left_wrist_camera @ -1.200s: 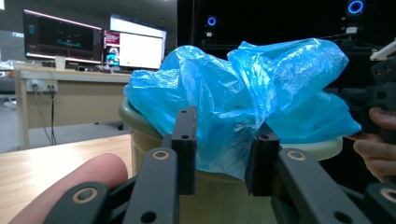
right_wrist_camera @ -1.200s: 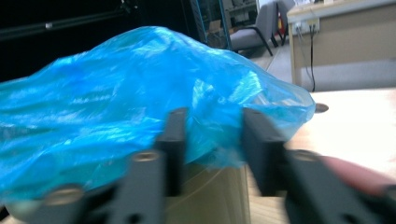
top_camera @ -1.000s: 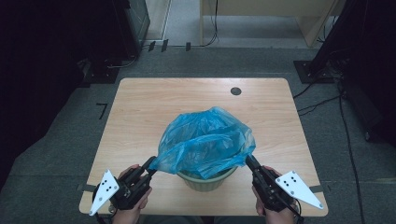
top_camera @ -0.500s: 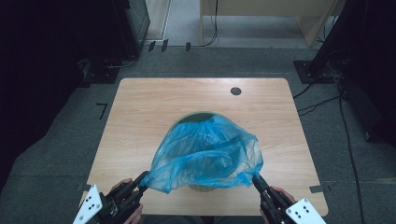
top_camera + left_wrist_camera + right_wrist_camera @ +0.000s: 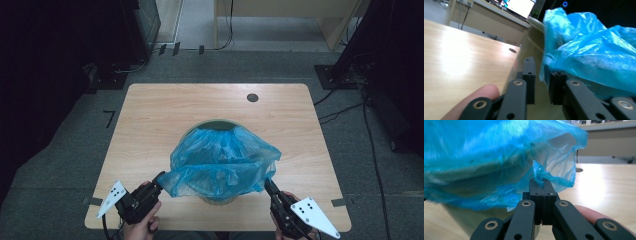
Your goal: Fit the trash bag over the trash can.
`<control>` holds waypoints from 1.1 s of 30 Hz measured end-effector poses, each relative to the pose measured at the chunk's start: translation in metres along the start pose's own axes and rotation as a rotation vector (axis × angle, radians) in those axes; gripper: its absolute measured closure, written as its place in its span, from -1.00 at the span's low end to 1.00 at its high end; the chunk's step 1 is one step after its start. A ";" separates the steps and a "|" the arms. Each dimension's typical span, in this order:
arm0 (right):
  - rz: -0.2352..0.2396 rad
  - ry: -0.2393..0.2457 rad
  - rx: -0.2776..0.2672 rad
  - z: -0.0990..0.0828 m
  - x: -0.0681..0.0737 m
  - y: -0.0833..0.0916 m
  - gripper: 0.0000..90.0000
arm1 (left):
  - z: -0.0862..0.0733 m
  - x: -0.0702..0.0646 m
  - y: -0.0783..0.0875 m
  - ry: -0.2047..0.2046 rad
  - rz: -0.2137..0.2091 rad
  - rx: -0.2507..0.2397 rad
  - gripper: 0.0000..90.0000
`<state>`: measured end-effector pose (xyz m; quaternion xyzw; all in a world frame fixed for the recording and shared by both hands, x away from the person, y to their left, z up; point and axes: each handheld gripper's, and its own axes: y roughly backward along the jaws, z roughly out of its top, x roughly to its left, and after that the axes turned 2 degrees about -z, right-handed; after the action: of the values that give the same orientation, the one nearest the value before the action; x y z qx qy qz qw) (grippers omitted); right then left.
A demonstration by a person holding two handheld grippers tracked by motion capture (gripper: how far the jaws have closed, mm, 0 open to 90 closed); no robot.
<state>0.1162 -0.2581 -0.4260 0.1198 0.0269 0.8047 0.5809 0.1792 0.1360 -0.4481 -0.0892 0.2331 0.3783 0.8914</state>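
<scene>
A blue plastic bag lies spread over a round bin on the wooden table; the bin's far rim is bare. My left gripper is at the bag's near left corner. In the left gripper view its jaws have just been opening: a gap shows between them, and the bag edge hangs at the right jaw's inner face, unpinched, beside the bin wall. My right gripper is at the near right corner, shut on a crumpled fold of the bag.
The table has a round cable hole at the far right. Dark cabinets stand left and right of it, and a wooden desk with cables stands behind. Both hands are at the table's near edge.
Both grippers drew the bag's near rim toward the table's near edge and lower. The bag flattened and slid off the bin's far rim. The left jaws parted.
</scene>
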 end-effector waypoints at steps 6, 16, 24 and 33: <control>-0.014 0.048 -0.015 0.004 0.001 -0.013 1.00 | -0.001 0.016 -0.009 0.041 -0.004 -0.026 0.48; -0.025 0.053 0.090 -0.018 -0.002 -0.049 1.00 | -0.020 0.037 -0.031 0.049 0.043 0.072 0.62; -0.055 0.034 0.152 -0.034 -0.010 -0.062 1.00 | -0.030 0.044 -0.029 -0.037 -0.013 0.148 0.16; -0.047 0.021 0.076 -0.022 -0.016 -0.046 0.99 | -0.015 0.045 0.004 -0.210 -0.132 0.117 -0.31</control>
<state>0.1589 -0.2557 -0.4583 0.1328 0.0665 0.7903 0.5944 0.1986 0.1618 -0.4824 -0.0124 0.1540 0.3119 0.9375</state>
